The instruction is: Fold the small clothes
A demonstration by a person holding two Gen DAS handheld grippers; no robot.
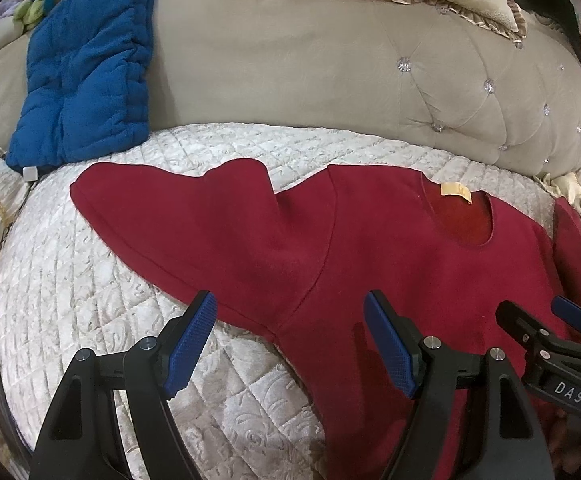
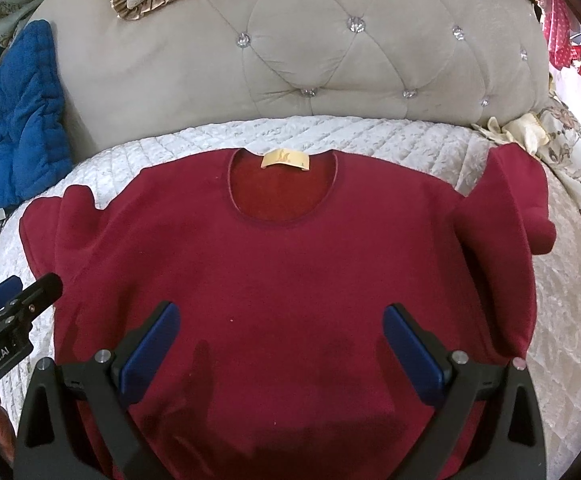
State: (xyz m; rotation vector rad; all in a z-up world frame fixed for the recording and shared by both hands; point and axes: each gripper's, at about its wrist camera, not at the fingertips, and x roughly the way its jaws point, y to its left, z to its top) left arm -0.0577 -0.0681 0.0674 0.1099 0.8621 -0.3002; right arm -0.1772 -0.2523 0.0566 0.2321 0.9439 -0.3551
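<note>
Our left gripper (image 1: 290, 344) and right gripper (image 2: 280, 344) both gaping wide over the red sweater (image 2: 282, 264), its hem cut off at lower frame, we hold nothing

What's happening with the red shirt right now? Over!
Left gripper open, right gripper open, both above red shirt. Shirt flat on quilted cover, unfolded. Nothing in the way.
</note>
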